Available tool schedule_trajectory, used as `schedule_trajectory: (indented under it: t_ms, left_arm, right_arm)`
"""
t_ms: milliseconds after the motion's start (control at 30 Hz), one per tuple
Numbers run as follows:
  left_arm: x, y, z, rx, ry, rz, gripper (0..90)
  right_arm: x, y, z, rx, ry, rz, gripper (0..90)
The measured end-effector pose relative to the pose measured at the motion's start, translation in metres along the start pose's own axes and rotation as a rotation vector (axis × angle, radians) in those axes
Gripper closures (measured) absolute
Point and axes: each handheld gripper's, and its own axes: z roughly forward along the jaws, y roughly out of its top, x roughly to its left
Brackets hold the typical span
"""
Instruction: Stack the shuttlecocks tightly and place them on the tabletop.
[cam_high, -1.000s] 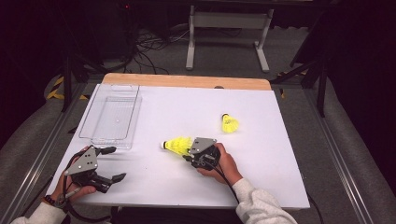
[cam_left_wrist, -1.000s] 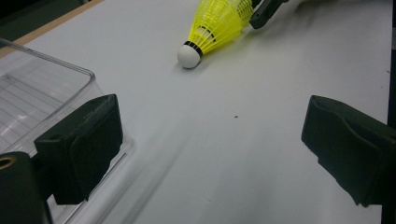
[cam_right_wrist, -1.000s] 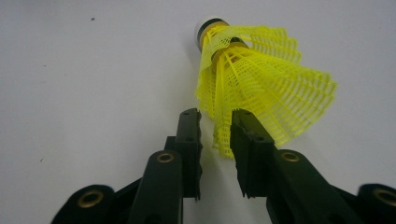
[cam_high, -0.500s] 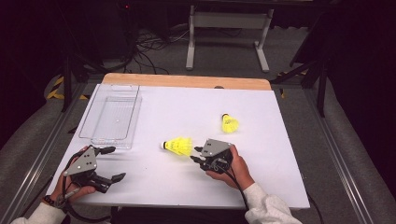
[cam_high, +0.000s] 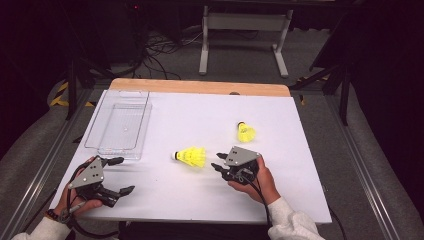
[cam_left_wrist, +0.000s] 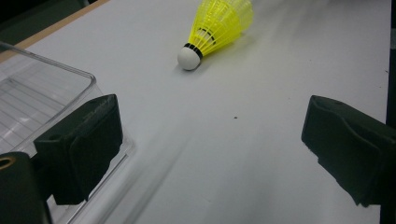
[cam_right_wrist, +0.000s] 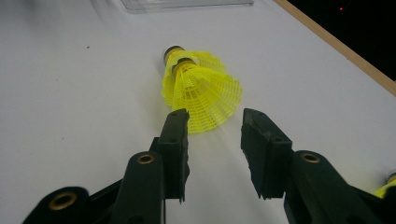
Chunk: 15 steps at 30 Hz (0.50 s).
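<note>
A yellow shuttlecock (cam_high: 191, 156) lies on its side mid-table, its white cork toward the left. My right gripper (cam_high: 217, 161) sits just right of it, held low in a hand. In the right gripper view the skirt (cam_right_wrist: 201, 86) ends just ahead of the tips. The right gripper (cam_right_wrist: 212, 126) is open; its jaws have just been opening, with nothing between them. A second yellow shuttlecock (cam_high: 245, 132) stands farther back right. My left gripper (cam_high: 125, 175) rests wide open near the front left corner. The left gripper (cam_left_wrist: 212, 135) faces the first shuttlecock (cam_left_wrist: 217, 25) from a distance.
A clear plastic tray (cam_high: 116, 148) lies at the left of the white table (cam_high: 200, 115), just beyond my left gripper; its corner (cam_left_wrist: 42, 93) is beside the left jaw. A wooden strip runs along the table's far edge.
My right gripper has drawn back to the right, away from the shuttlecock's skirt, and its jaws stand wider. The shuttlecock stays put. The left gripper has not moved.
</note>
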Motion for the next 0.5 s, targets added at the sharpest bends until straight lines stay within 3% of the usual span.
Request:
schedule_trajectory:
  t_ms: [500]
  left_arm:
    - [0.000,0.000,0.000,0.003,0.006,0.010,6.2]
  right_arm:
    - [-0.007,-0.003,-0.017,-0.013,-0.062,0.022,55.1]
